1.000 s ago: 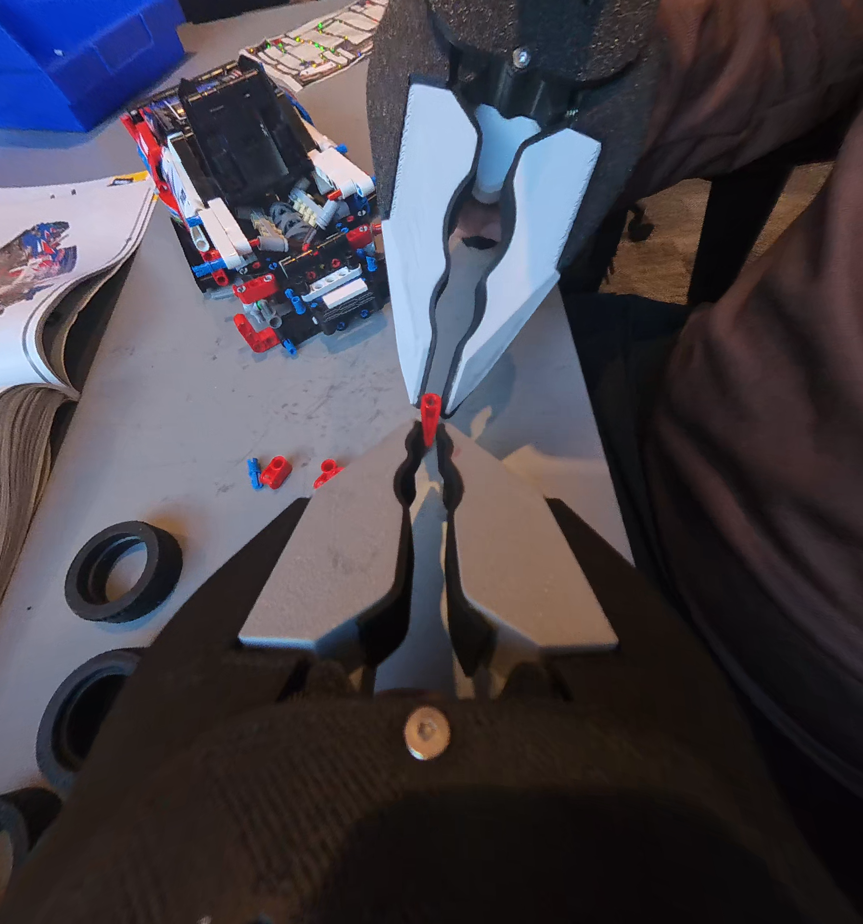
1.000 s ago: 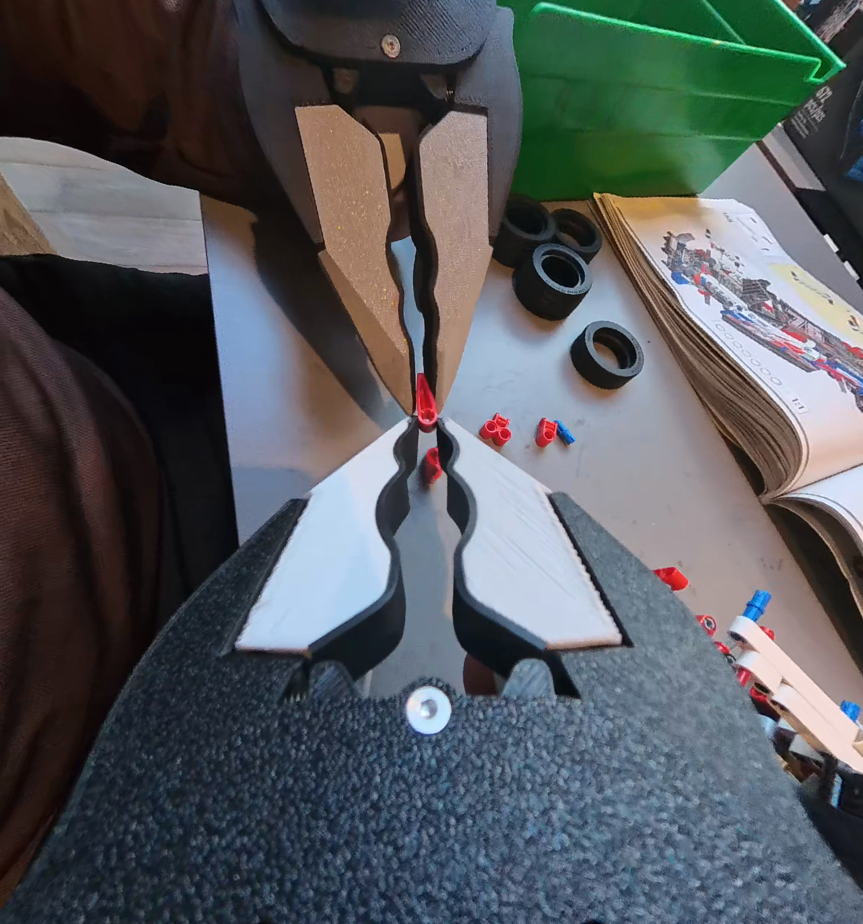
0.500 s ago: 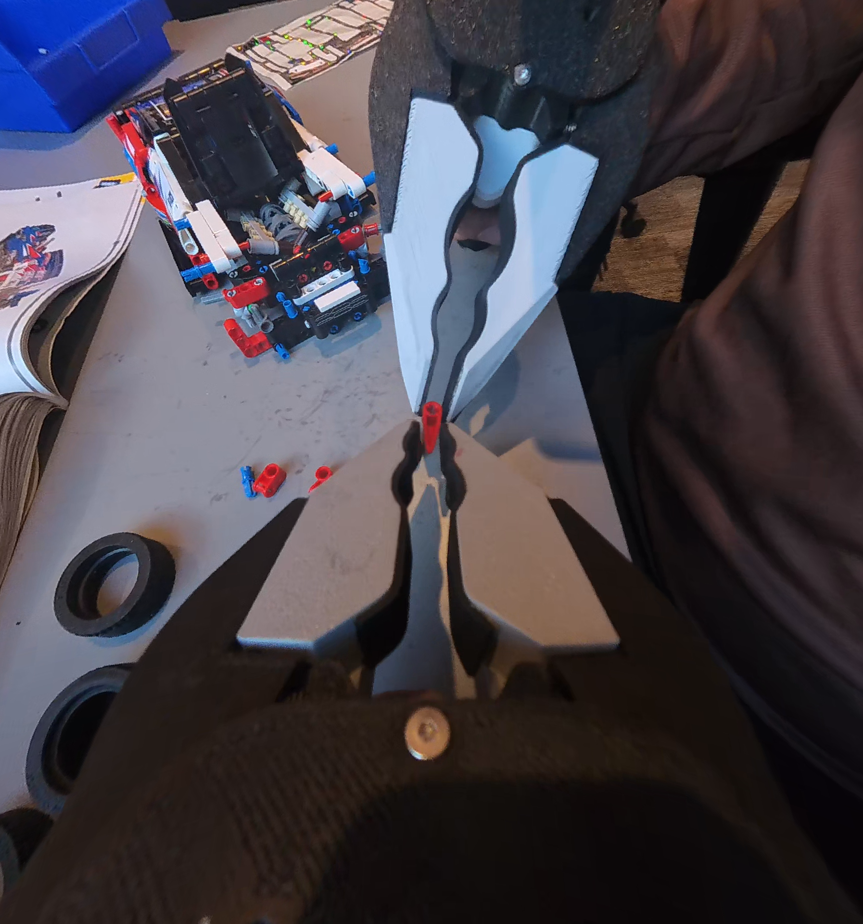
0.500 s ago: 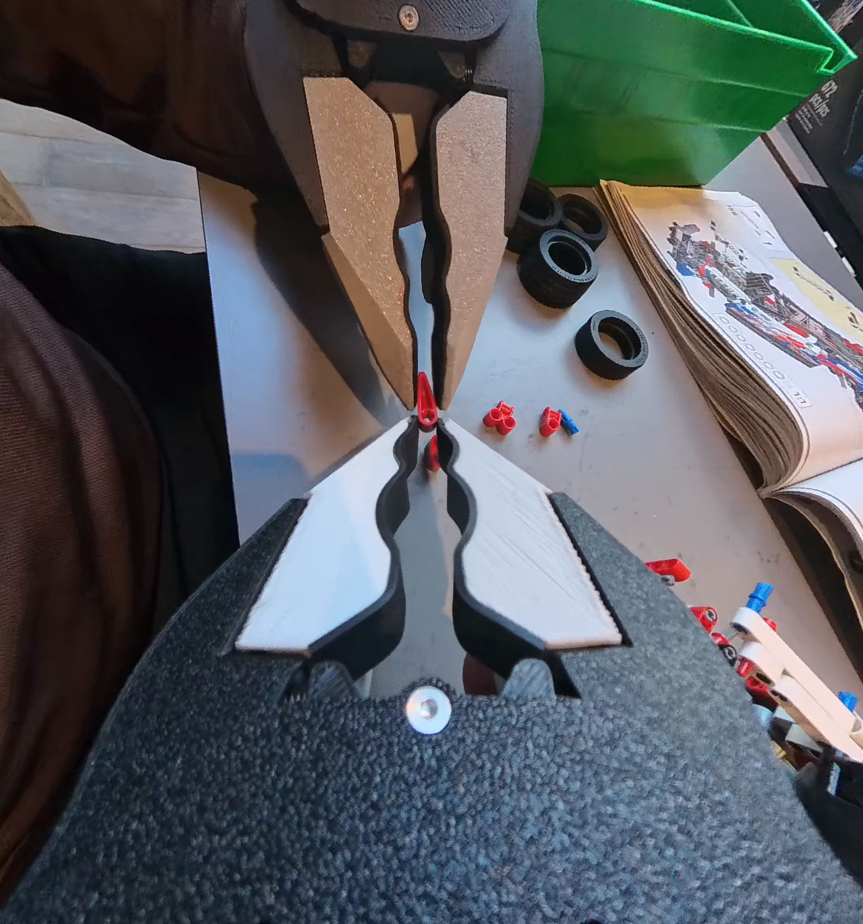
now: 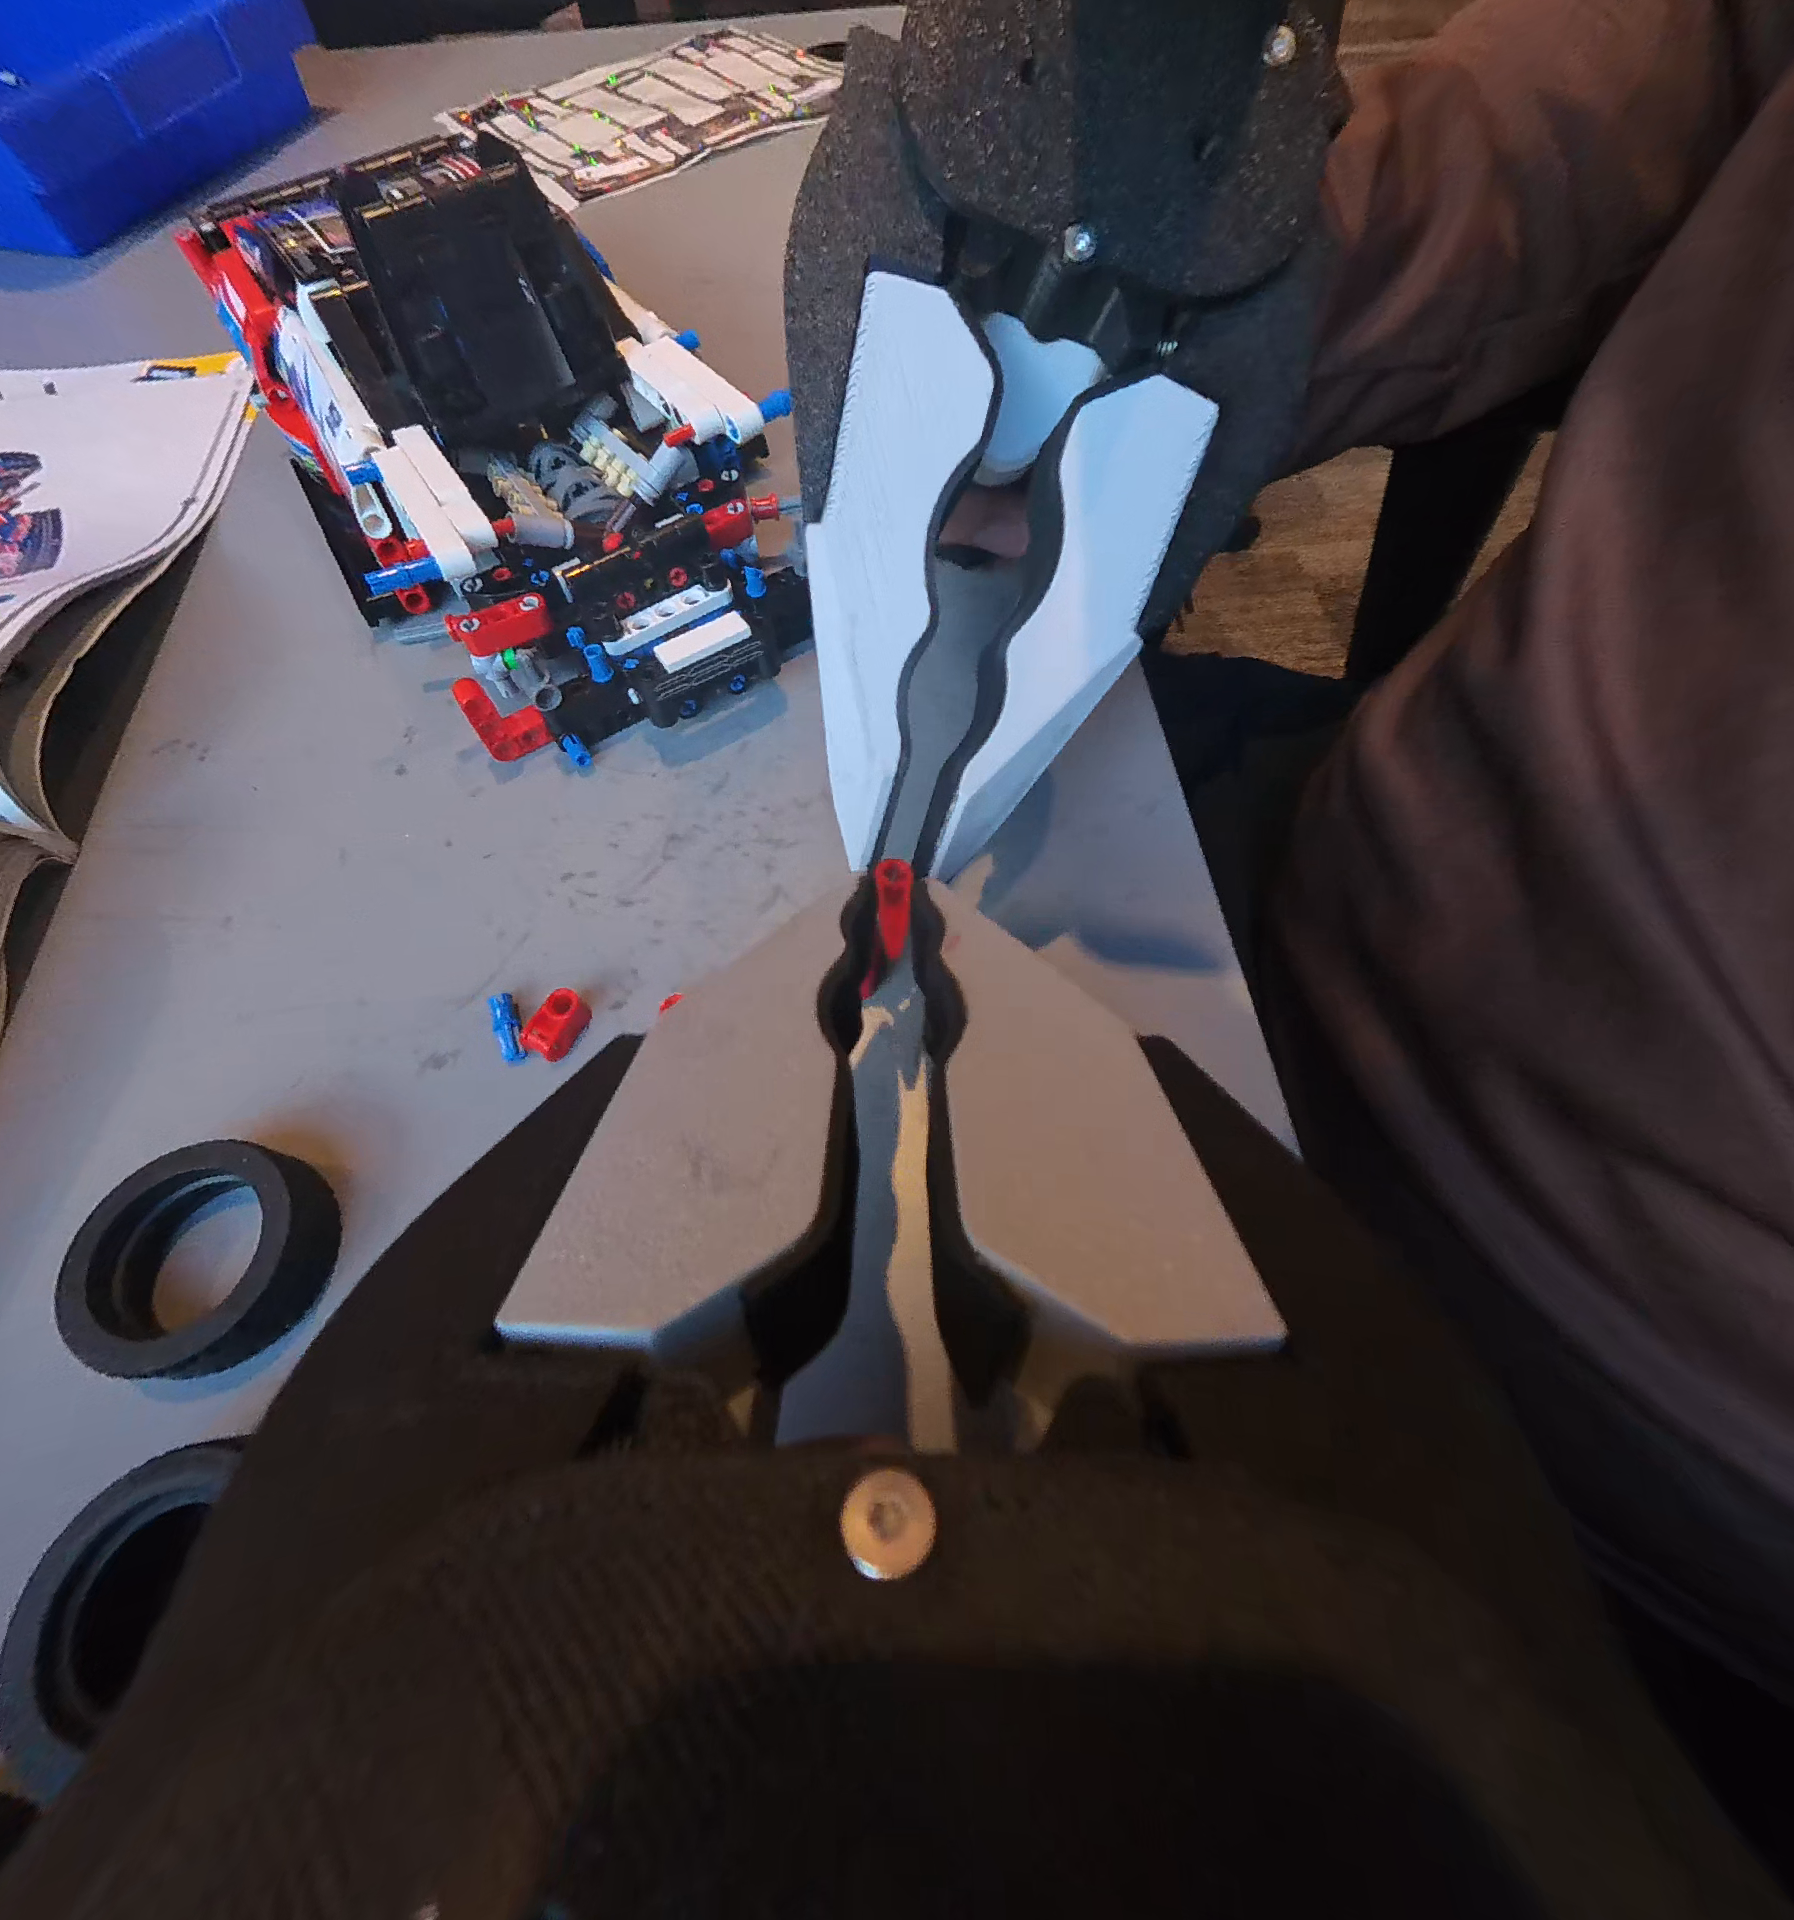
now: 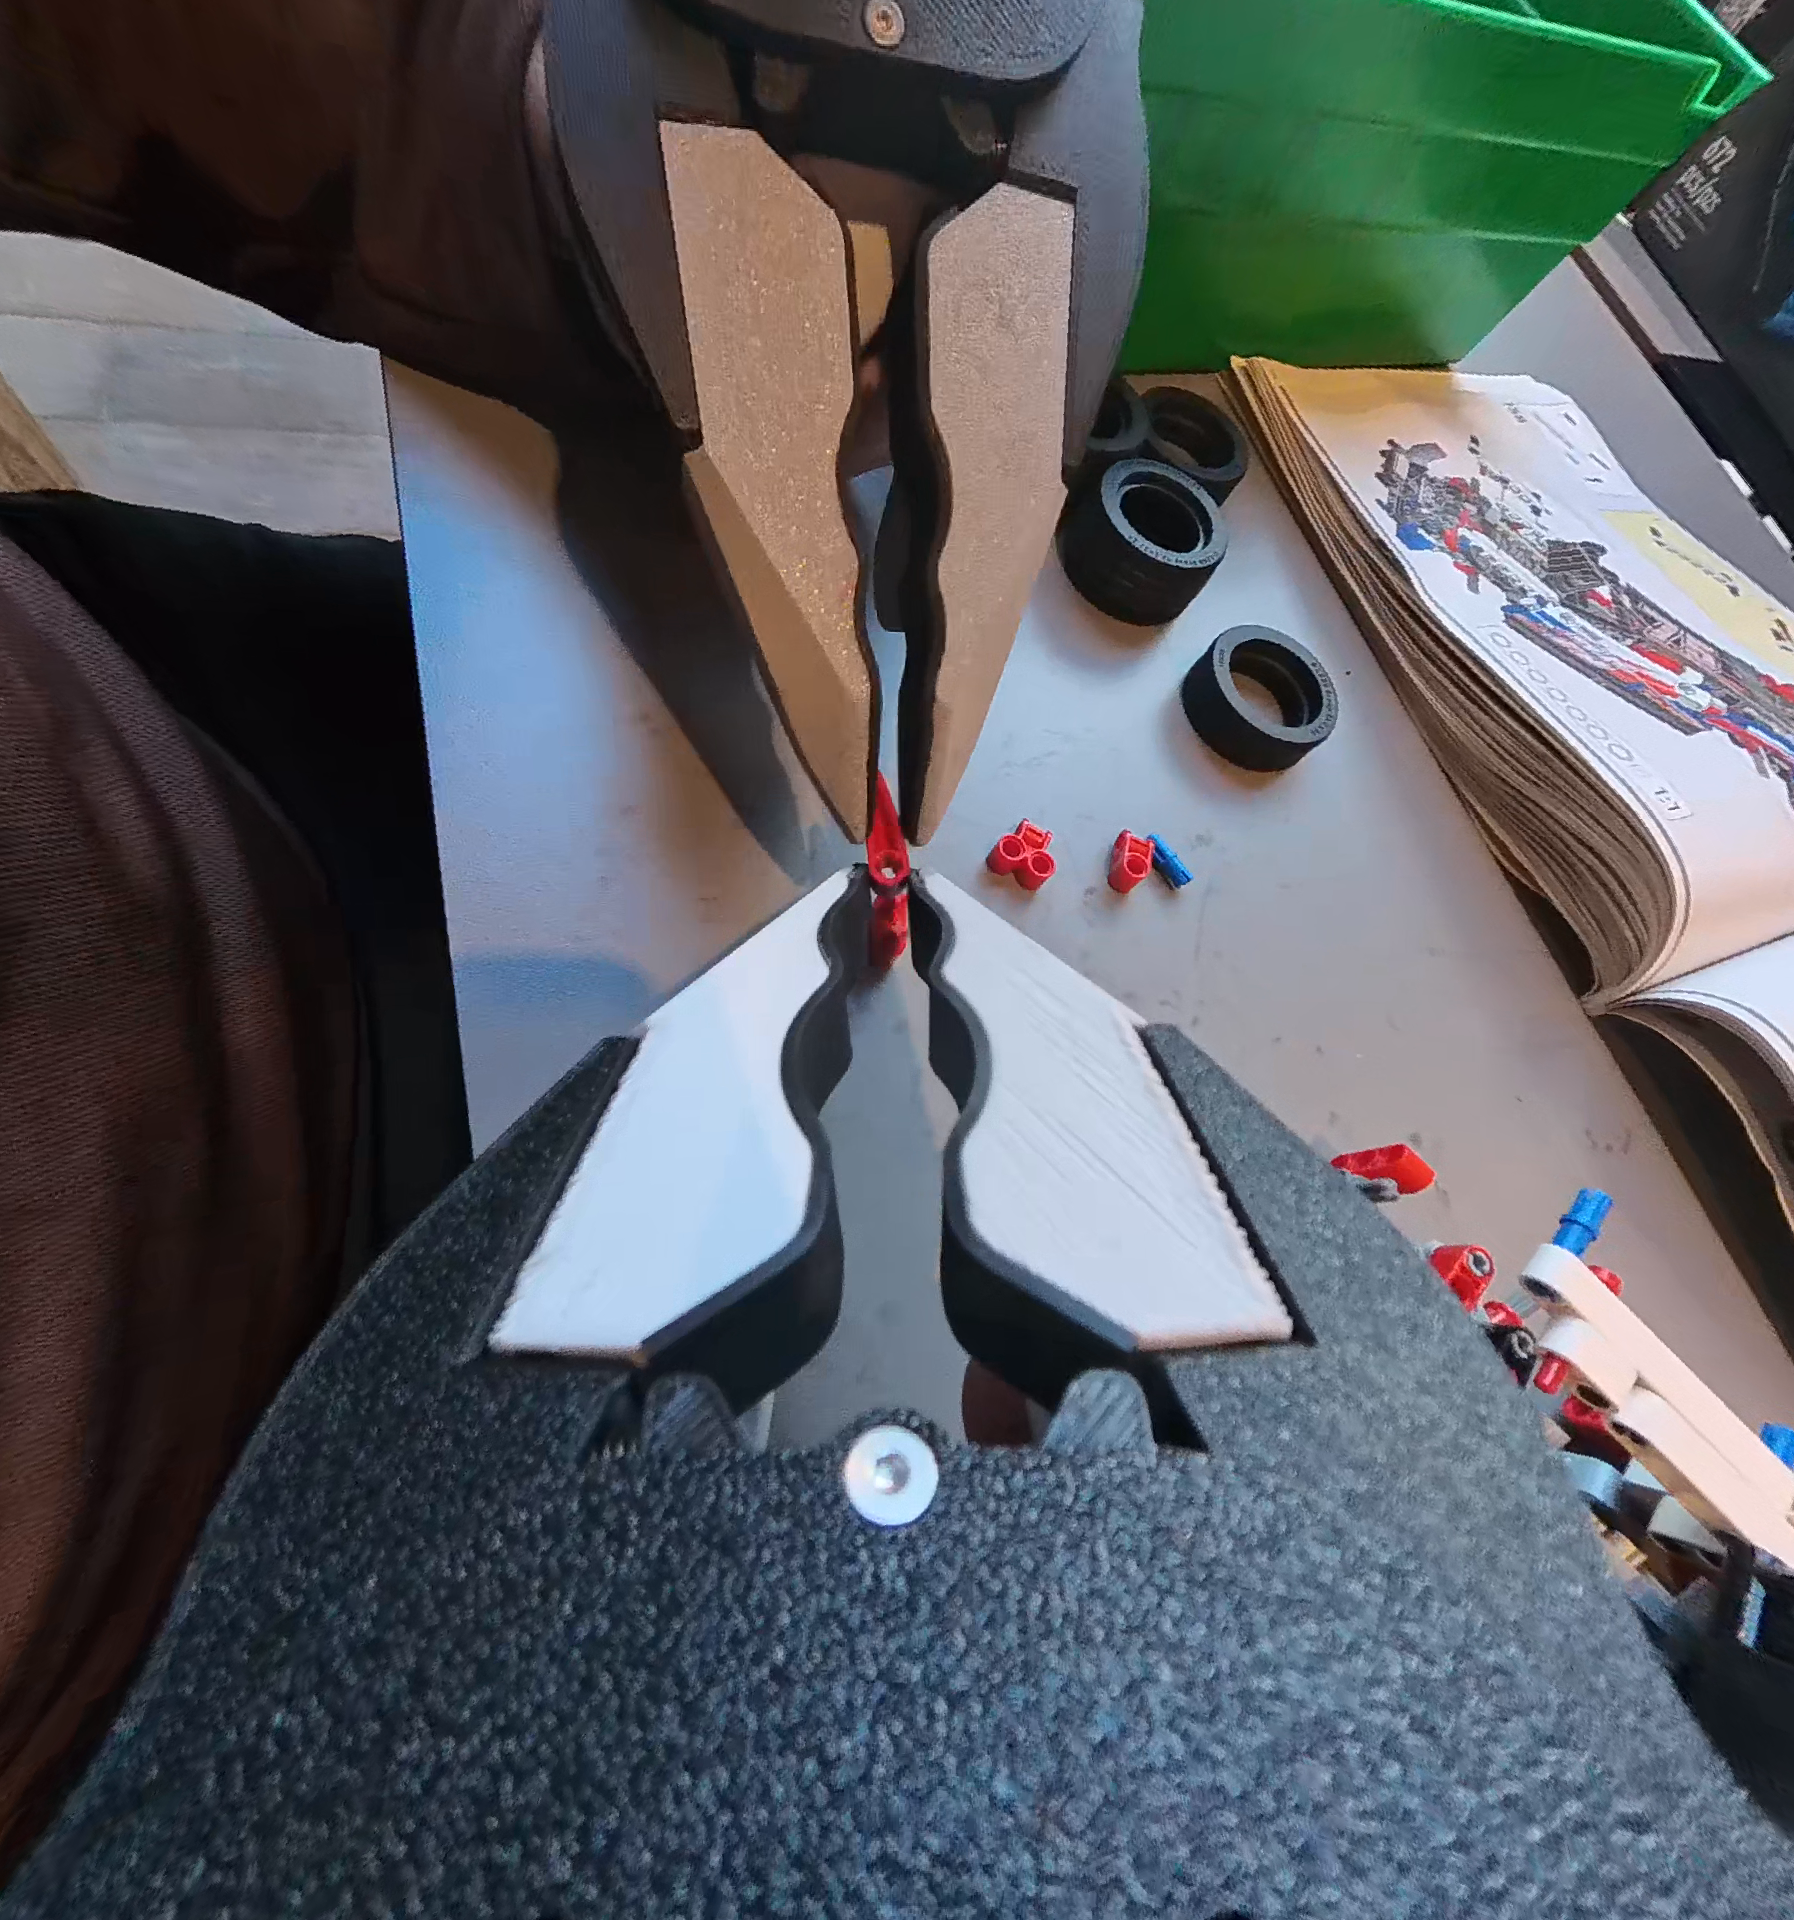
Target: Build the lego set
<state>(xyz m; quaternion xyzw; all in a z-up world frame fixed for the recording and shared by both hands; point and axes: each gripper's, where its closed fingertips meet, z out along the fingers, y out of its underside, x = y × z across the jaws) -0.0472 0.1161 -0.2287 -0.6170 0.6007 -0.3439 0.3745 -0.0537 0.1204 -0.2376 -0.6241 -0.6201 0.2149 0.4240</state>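
We see the left gripper (image 5: 891, 914) and the right gripper (image 6: 885, 902) meeting tip to tip above the near edge of the grey tabletop (image 5: 332, 883), beside the person's dark sleeve (image 5: 1599, 935). The left gripper's jaws are nearly closed on a red pin (image 5: 890, 906); the right gripper's jaws are likewise almost closed on a second red piece (image 6: 885, 930), and the two parts touch end to end between the tips. Compared with a second ago, both tools keep their grip and the parts remain joined at the same spot, while the left wrist view has swung slightly, so the car model (image 5: 498, 457) now sits lower and nearer the centre. Loose red and blue connectors (image 6: 1080, 862) lie on the tabletop just beyond the tips, black tyres (image 6: 1257, 696) farther off, and the open manual (image 6: 1599, 644) along the far side, next to a green bin (image 6: 1392, 187).
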